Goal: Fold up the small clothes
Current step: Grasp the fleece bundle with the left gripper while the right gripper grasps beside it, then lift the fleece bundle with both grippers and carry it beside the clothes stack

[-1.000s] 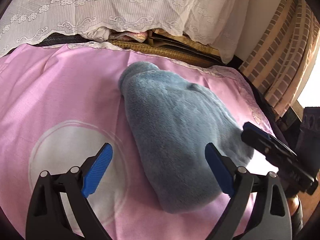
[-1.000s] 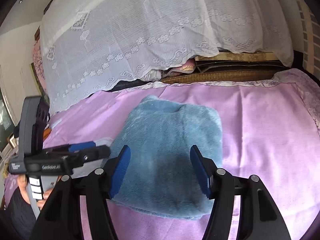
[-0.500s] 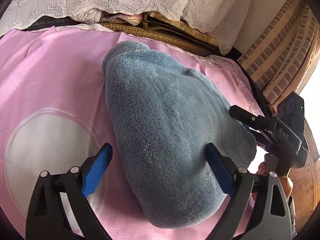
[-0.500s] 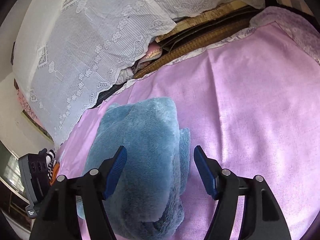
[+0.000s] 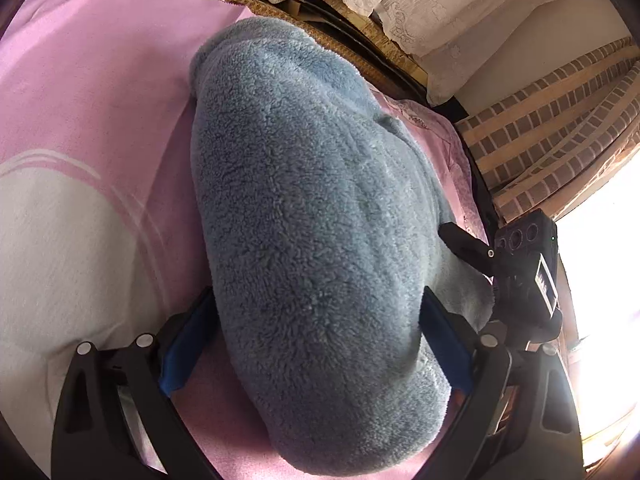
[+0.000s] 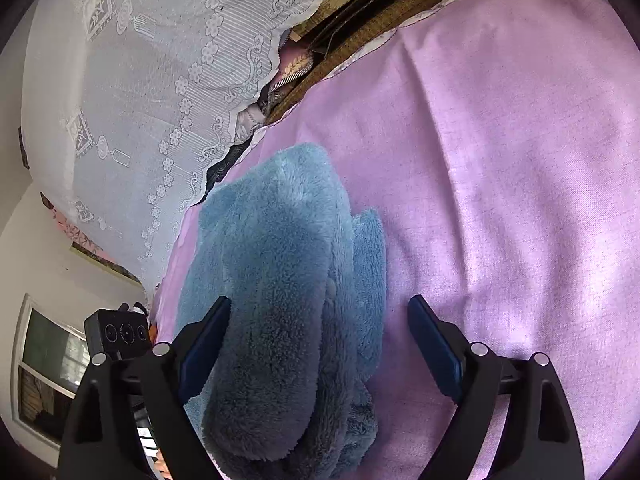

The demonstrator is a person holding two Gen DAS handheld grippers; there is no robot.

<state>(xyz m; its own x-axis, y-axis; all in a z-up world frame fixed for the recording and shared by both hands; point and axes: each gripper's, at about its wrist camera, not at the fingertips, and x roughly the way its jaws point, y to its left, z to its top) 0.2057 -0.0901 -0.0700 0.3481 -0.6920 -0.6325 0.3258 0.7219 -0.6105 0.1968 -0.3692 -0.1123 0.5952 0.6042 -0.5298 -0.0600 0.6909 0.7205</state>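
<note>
A folded blue fleece garment [image 5: 312, 216] lies on the pink bed sheet [image 5: 92, 92]. My left gripper [image 5: 316, 344] is open, its jaws wide on either side of the garment's near end, low against the fabric. My right gripper [image 6: 320, 348] is open too, and the thick folded edge of the garment [image 6: 280, 288] lies between its jaws, nearer the left one. The right gripper also shows at the right of the left wrist view [image 5: 516, 276], at the garment's far side. Part of the left gripper's body shows at the lower left of the right wrist view [image 6: 120, 336].
The sheet bears a large white circle [image 5: 52, 256] to the left of the garment. A pile under white lace cloth [image 6: 152, 80] stands along the bed's far side, with woven mats [image 5: 360, 52] under it. A brick-pattern wall [image 5: 560, 120] and a bright window are at the right.
Both grippers have moved forward and down onto the garment, which now fills the space between their jaws. The right gripper has tilted over. Both have stayed open.
</note>
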